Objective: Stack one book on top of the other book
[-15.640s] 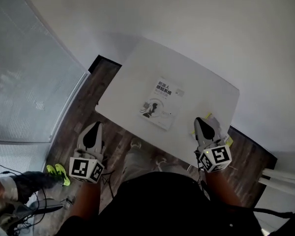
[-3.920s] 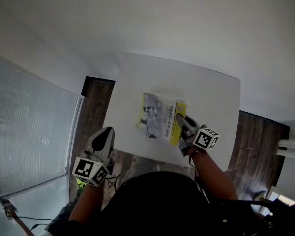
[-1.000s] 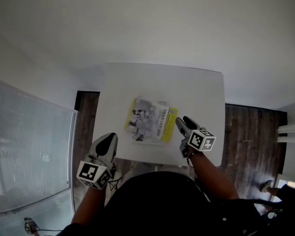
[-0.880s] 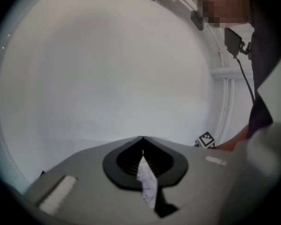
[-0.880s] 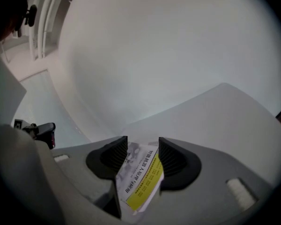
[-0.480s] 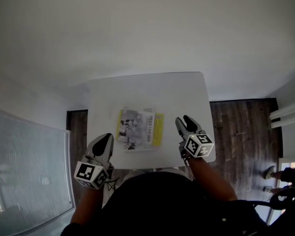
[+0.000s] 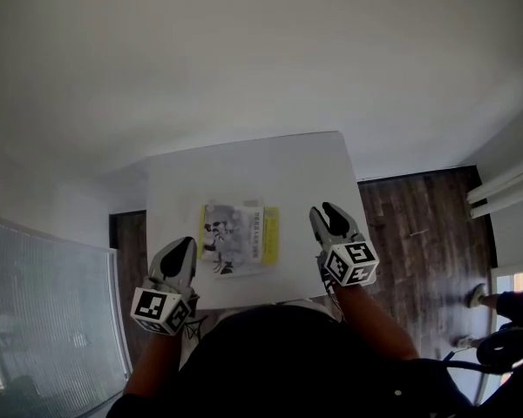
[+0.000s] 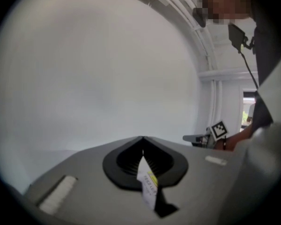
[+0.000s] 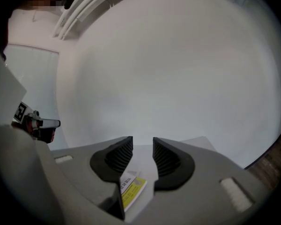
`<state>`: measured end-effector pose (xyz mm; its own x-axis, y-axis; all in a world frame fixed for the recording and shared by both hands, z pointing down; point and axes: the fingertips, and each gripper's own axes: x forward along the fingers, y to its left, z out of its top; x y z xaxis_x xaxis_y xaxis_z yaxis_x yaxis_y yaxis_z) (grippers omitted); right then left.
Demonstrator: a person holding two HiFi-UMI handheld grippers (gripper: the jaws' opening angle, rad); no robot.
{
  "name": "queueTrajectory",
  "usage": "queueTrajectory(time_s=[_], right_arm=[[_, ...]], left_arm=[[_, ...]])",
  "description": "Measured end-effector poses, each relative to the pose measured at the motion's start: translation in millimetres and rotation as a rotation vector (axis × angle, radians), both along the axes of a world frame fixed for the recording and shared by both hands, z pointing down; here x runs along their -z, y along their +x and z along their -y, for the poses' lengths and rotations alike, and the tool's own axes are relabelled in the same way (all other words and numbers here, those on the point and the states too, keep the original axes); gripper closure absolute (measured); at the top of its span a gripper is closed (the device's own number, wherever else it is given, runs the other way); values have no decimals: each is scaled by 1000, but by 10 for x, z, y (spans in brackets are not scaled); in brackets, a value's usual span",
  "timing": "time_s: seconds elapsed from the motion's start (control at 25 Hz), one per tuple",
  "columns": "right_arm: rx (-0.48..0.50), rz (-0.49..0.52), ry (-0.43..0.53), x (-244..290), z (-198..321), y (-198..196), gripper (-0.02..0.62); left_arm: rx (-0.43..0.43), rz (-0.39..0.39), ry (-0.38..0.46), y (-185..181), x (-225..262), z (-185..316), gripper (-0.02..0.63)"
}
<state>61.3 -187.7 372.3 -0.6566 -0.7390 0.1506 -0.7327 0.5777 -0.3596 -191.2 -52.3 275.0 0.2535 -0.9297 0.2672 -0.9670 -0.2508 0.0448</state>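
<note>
Two books lie stacked on the white table [image 7: 288, 168]: a white book with a grey picture [image 7: 230, 239] on top of a yellow one, whose edge [image 7: 270, 235] shows at the right. My left gripper [image 7: 182, 246] hovers at the table's near left edge, jaws shut and empty. To the right of the stack my right gripper [image 7: 329, 210] is apart from the books, its jaws closing with a narrow gap and nothing between them. In the right gripper view [image 9: 143, 146] the yellow book [image 9: 133, 189] shows below the jaws. The left gripper view [image 8: 143, 138] shows a sliver of the books [image 8: 148, 184].
Dark wood floor [image 7: 410, 225] lies right of the table, with white pipes [image 7: 506, 190] and a person's shoe [image 7: 478, 296] at the far right. A glass partition [image 7: 44, 320] stands at the left. A pale wall runs behind the table.
My right gripper has drawn away from the stack's right edge and risen, its jaws narrowing. The left gripper shifted slightly. The books stay stacked; the head view has swung.
</note>
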Motion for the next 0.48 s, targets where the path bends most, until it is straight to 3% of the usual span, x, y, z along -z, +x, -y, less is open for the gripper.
queueTrajectory(time_s=[0.2,0.48], right_arm=[[36,-25,53,160,-20,-89,529],[45,-130,179,366,-135,-174,537]], left_arm=[[3,17,-7,-32,-22,24,600],[46,22,36,-149,10,-59,600]])
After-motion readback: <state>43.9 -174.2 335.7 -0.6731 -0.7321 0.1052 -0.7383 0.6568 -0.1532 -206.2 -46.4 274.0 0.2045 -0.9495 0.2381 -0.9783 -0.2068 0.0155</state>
